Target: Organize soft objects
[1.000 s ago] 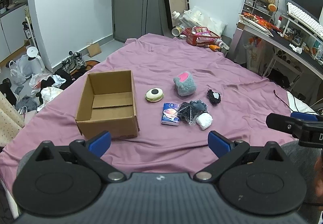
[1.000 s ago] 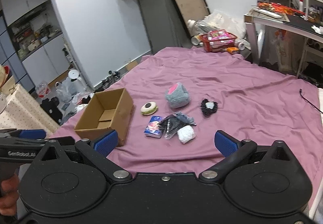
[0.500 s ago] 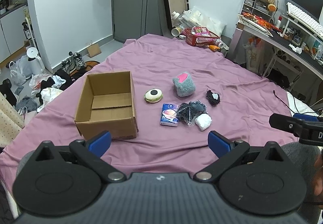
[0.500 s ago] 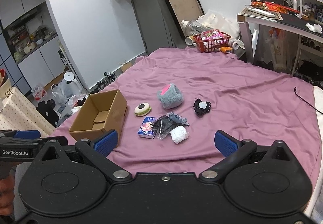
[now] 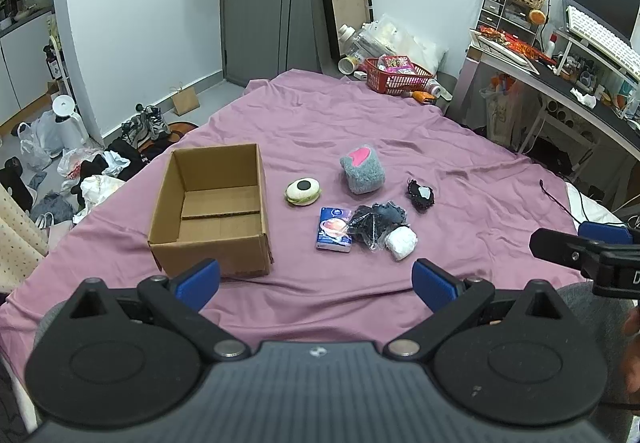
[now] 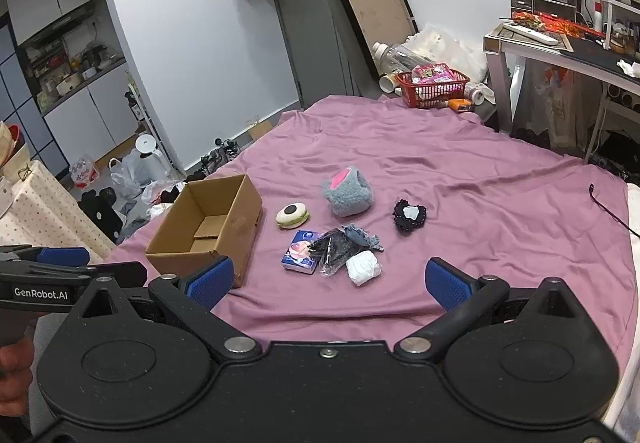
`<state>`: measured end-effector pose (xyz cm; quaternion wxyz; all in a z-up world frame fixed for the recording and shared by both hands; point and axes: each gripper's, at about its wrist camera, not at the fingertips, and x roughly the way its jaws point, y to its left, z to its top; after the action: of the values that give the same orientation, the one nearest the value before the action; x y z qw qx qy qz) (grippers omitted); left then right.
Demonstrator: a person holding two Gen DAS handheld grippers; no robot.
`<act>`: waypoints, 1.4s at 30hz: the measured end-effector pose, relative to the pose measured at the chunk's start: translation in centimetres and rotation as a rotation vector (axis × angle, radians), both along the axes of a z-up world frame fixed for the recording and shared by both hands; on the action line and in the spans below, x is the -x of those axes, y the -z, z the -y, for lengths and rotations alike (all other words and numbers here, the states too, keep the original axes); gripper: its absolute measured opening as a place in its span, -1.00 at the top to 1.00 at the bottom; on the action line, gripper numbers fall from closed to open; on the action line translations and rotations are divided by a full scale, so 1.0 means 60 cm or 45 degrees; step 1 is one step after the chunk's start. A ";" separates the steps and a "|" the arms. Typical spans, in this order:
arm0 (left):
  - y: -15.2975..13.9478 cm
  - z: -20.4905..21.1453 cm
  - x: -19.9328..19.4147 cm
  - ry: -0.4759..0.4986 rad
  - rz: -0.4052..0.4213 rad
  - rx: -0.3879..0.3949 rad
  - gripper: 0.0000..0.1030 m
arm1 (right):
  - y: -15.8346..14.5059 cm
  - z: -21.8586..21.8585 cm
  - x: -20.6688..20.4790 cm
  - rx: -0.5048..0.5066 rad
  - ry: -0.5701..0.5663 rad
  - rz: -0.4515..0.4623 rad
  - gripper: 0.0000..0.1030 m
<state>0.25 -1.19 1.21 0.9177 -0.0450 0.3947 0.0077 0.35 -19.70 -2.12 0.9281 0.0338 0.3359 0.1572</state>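
Both tools, left tool (image 5: pixel 316 275) and right tool (image 6: pixel 328 279), hover spread wide and empty over the purple bed (image 5: pixel 360 123), where 6 soft objects (image 5: pixel 362 211) cluster beside an empty cardboard box (image 5: pixel 212 211), apparently awaiting packing.

The right gripper (image 6: pixel 327 283) moved most. In its view the box (image 6: pixel 208 227), the grey plush (image 6: pixel 347 195) and the heap of small things around the white bundle (image 6: pixel 363 270) slid left and then settled lower and larger, so the gripper swung right and drew closer over the purple sheet (image 6: pixel 500 211). The left gripper (image 5: pixel 316 279) barely shifted: in its view the box (image 5: pixel 212 211) and plush (image 5: pixel 362 175) sat slightly lower. At that view's right edge the right gripper (image 5: pixel 580 249) dropped a little and pulled outward. Nothing on the sheet was displaced.
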 end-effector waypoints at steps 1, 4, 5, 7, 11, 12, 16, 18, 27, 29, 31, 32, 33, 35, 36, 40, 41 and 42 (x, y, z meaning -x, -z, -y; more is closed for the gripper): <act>0.000 0.000 0.000 0.001 -0.002 0.002 -0.97 | 0.000 -0.001 0.001 0.002 0.000 0.000 -1.00; -0.003 -0.003 -0.001 -0.002 -0.004 0.000 -0.97 | 0.001 0.000 0.000 -0.001 0.000 -0.004 -1.00; -0.002 -0.003 -0.001 -0.005 0.001 0.000 -0.97 | 0.002 -0.001 -0.001 0.000 0.001 -0.004 -1.00; -0.003 -0.005 -0.001 -0.005 0.006 0.000 -0.97 | 0.002 0.000 -0.001 0.002 0.000 -0.005 -1.00; -0.003 -0.006 -0.003 -0.005 0.009 0.006 -0.97 | 0.003 0.001 -0.002 -0.002 -0.007 -0.008 -1.00; -0.003 -0.007 -0.007 -0.002 0.002 0.005 -0.97 | 0.003 0.002 -0.004 -0.004 -0.009 -0.008 -1.00; -0.004 -0.002 -0.014 0.015 0.009 -0.006 -0.97 | 0.004 0.001 -0.012 -0.007 -0.019 -0.014 -1.00; -0.003 0.000 -0.021 0.017 0.004 -0.005 -0.97 | 0.005 -0.002 -0.019 -0.004 -0.018 -0.018 -1.00; 0.009 0.005 -0.064 0.013 -0.021 0.031 -0.97 | 0.012 0.005 -0.054 -0.019 -0.019 -0.055 -1.00; 0.013 0.008 -0.075 0.010 -0.028 0.035 -0.97 | 0.014 0.006 -0.064 -0.022 -0.018 -0.066 -1.00; 0.017 0.010 -0.087 0.010 -0.040 0.041 -0.97 | 0.017 0.008 -0.074 -0.032 -0.017 -0.077 -1.00; 0.019 0.011 -0.095 0.011 -0.048 0.043 -0.97 | 0.019 0.011 -0.081 -0.043 -0.017 -0.087 -1.00; 0.021 0.012 -0.100 0.012 -0.054 0.046 -0.97 | 0.021 0.013 -0.087 -0.053 -0.017 -0.095 -1.00; 0.027 0.013 -0.112 0.015 -0.062 0.054 -0.97 | 0.026 0.017 -0.101 -0.077 -0.009 -0.116 -1.00; 0.030 0.013 -0.117 0.016 -0.067 0.060 -0.97 | 0.029 0.018 -0.108 -0.081 -0.001 -0.125 -1.00; 0.042 0.015 -0.143 0.015 -0.089 0.075 -0.97 | 0.037 0.023 -0.136 -0.087 0.034 -0.144 -1.00; 0.045 0.016 -0.149 0.013 -0.096 0.076 -0.97 | 0.040 0.024 -0.144 -0.087 0.042 -0.150 -1.00; 0.049 0.017 -0.156 0.007 -0.104 0.074 -0.97 | 0.043 0.025 -0.152 -0.087 0.048 -0.160 -1.00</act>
<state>9.63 -2.21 -1.72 0.8991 -0.0701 0.4321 -0.0046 9.44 -21.22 -4.69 0.9063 0.0816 0.3871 0.1487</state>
